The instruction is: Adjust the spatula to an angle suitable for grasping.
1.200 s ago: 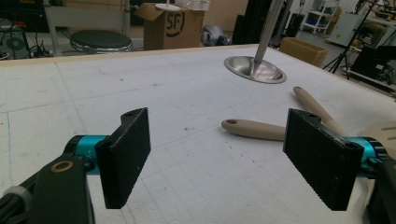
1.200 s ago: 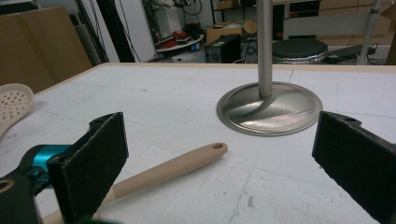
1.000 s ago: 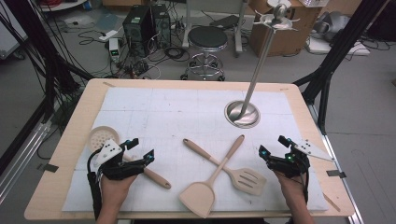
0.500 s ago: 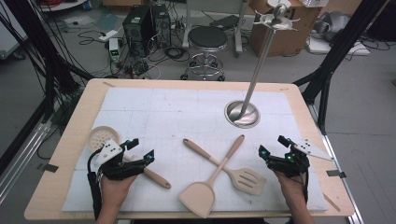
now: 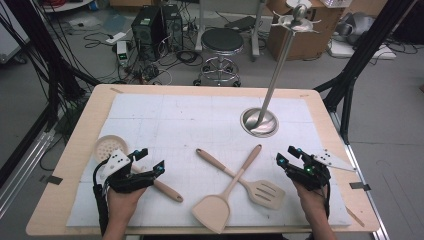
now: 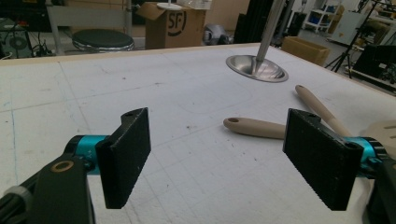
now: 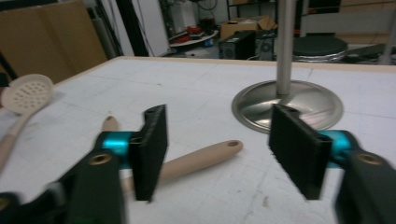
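Note:
Three beige utensils lie on the white mat. A slotted spatula (image 5: 265,192) and a solid spatula (image 5: 212,210) cross at their handles in the middle. A perforated skimmer (image 5: 110,146) lies at the left, and its handle (image 5: 167,191) runs out from under my left gripper (image 5: 150,159). That gripper is open over the handle with nothing between its pads (image 6: 126,154). At the right of the spatulas my right gripper (image 5: 288,155) is open; its jaws have just been closing with nothing between its pads (image 7: 152,149). Beyond them lies the solid spatula's handle (image 7: 205,156).
A metal stand (image 5: 259,121) with a round base and a tall pole rises at the back right of the mat. The wooden table's edge (image 5: 75,150) frames the mat. A stool (image 5: 221,42), boxes and cables sit on the floor beyond the table.
Both hands have kept their places. The right gripper's jaws look somewhat closer together than before. The utensils have not moved.

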### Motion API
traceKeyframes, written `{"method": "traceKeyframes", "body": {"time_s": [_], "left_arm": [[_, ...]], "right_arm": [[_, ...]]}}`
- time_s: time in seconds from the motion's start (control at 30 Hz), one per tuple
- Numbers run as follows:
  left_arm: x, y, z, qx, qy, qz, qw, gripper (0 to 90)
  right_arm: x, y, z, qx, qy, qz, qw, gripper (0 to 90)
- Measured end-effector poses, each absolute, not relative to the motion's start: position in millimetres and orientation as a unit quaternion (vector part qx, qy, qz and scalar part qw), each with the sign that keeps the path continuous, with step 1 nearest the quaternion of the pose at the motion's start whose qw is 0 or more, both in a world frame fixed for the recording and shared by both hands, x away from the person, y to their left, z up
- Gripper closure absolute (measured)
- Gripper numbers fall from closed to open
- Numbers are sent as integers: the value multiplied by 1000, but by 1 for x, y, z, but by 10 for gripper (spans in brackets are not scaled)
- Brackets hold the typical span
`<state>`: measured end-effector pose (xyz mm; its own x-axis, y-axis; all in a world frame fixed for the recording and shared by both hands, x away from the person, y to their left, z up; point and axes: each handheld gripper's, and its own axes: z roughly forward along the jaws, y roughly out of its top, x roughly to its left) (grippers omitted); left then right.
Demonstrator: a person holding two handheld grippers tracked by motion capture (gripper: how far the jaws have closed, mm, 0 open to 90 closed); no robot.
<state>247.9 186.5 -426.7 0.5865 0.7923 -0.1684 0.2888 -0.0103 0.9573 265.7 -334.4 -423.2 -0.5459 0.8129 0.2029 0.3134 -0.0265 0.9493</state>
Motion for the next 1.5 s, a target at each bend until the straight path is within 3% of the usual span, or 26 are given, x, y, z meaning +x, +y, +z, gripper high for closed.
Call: {"method": "traceKeyframes", "body": {"time_s": [0.03, 0.07, 0.13, 0.23, 0.33, 0.7, 1.13, 1.5], "left_arm": [[248, 187, -427, 676, 400, 218, 580, 239], [248, 187, -426, 676, 400, 218, 580, 239], [248, 187, -427, 676, 401, 218, 578, 240], [246, 189, -428, 675, 410, 221, 572, 242], [244, 194, -428, 666, 416, 224, 577, 242], [245, 192, -427, 669, 410, 221, 579, 243], [244, 192, -427, 670, 410, 222, 577, 245], [245, 193, -427, 669, 411, 222, 579, 245]], "right_arm": [[267, -333, -424, 427, 666, 576, 205, 556], [267, -333, -424, 427, 666, 576, 205, 556], [272, -330, -426, 426, 684, 562, 187, 744], [281, -329, -427, 437, 707, 534, 155, 896], [297, -330, -431, 456, 725, 509, 91, 898], [329, -297, -448, 427, 799, 424, -3, 898], [363, -270, -449, 418, 843, 337, -48, 898], [381, -246, -446, 399, 858, 319, -50, 898]]}}
